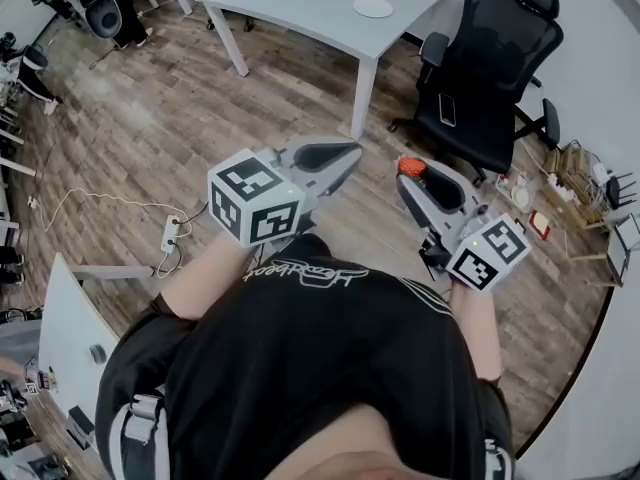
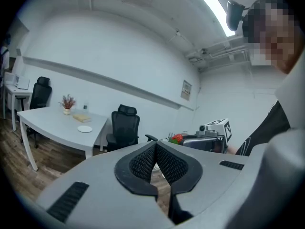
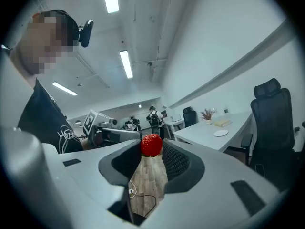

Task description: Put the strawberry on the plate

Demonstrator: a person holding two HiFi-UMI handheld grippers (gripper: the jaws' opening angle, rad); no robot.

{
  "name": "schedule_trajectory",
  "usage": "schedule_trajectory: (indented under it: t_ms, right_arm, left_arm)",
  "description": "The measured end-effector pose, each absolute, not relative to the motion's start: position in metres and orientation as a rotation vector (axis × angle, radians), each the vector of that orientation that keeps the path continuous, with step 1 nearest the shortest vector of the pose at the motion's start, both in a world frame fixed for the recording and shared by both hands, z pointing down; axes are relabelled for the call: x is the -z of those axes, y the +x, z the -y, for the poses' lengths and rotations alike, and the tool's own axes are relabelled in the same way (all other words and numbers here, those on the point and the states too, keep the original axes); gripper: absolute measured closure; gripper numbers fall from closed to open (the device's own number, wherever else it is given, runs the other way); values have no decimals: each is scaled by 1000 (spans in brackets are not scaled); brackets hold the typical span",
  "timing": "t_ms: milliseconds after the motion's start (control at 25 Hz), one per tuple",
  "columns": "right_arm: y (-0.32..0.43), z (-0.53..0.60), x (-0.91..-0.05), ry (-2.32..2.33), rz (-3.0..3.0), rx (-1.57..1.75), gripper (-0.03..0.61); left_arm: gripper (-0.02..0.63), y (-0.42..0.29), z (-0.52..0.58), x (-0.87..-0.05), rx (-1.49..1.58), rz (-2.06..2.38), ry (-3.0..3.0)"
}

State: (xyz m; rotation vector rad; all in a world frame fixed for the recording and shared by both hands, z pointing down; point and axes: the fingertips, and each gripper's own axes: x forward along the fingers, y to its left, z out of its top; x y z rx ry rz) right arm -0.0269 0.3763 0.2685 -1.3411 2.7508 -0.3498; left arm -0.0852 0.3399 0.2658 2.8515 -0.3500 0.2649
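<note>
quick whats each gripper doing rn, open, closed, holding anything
Left gripper: closed, jaws together, nothing between them.
Right gripper: closed on the strawberry, which is pinched at the jaw tips.

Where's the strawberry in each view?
Head view: strawberry right of centre, at the tips of the right hand-held gripper.
Left gripper view: strawberry small, right of centre.
Right gripper view: strawberry centre, between the jaws.
Shared landmark: plate on the table.

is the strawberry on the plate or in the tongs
In the tongs: the right gripper pinches the strawberry; the distant plate is bare.
</note>
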Motion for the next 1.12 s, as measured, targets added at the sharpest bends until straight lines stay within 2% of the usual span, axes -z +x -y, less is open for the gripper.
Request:
schedule_trajectory:
  t_ms: [600,1120]
  right_arm:
    - [-23,-336,-272,-1346,-2745,355,442]
    - [24,-180,-288,-1417,-2701,461,442]
  left_arm:
    - [607,-88,-297,-266,-201,335,2822]
    - [607,-38,-138,-284,-212,264,2752]
